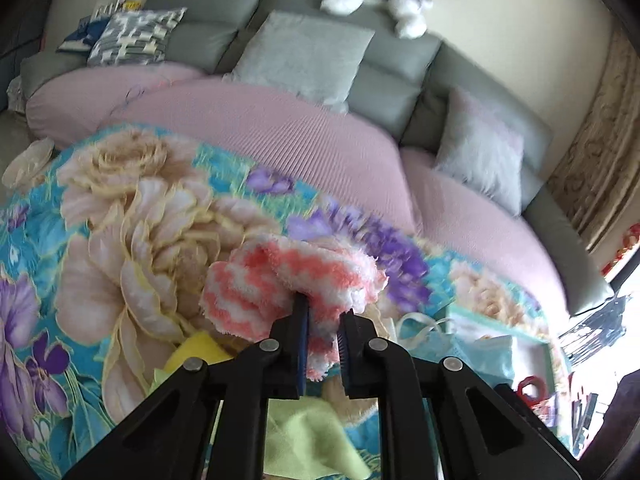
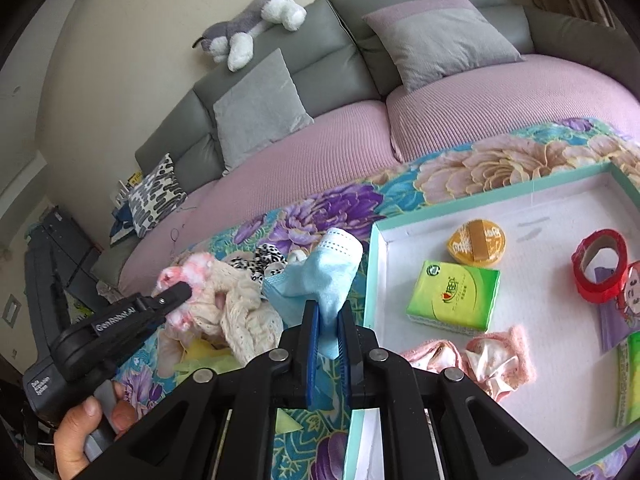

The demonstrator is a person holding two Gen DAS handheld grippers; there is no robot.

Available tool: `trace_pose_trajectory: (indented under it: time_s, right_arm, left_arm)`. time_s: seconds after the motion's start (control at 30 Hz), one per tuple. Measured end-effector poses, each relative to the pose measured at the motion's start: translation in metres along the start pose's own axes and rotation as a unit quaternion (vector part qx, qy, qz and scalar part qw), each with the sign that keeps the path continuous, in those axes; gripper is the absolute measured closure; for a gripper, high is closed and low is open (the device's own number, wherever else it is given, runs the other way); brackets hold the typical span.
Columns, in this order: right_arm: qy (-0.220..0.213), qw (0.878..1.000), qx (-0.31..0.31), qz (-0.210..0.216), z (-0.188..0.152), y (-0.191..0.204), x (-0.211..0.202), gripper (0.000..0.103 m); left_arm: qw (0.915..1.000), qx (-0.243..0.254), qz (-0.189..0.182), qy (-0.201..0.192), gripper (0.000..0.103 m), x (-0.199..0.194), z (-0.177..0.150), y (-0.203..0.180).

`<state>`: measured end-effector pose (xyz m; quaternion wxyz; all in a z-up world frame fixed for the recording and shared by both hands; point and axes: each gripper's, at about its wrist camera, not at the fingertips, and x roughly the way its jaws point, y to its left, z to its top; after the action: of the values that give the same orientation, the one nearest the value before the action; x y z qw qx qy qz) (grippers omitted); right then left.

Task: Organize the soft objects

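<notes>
The left gripper [image 1: 323, 312] has its fingers closed on a fluffy pink-and-white cloth [image 1: 296, 280], lifted above the floral blanket [image 1: 120, 208] spread over a pink sofa [image 1: 280, 120]. The right gripper [image 2: 328, 320] pinches a light blue face mask [image 2: 320, 280] between its fingers, just beside a white tray [image 2: 560, 208] with a teal rim. The tray holds a green tissue pack [image 2: 454, 296], red tape [image 2: 598, 264] and pink socks [image 2: 480, 356]. Cream knitwear [image 2: 240, 312] lies bunched on the blanket.
</notes>
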<state>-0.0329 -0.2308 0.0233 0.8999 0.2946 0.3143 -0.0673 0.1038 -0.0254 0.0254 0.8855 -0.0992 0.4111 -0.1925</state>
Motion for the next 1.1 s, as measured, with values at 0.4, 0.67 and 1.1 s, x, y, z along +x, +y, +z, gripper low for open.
trace_pose_trajectory:
  time_s: [0.4, 0.67, 1.1]
  right_arm:
    - [0.008, 1.0, 0.016, -0.001, 0.002, -0.009, 0.0, 0.093]
    - [0.017, 1.0, 0.014, -0.002, 0.001, -0.01, 0.005, 0.093]
    - [0.025, 1.0, 0.009, -0.003, 0.0, -0.008, 0.009, 0.093]
  left_arm:
    - [0.9993, -0.014, -0.03, -0.016, 0.088, -0.022, 0.007, 0.0]
    - [0.9993, -0.034, -0.005, 0.016, 0.081, -0.002, 0.0, 0.012]
    - [0.9987, -0.046, -0.01, 0.019, 0.083, 0.0, -0.001, 0.016]
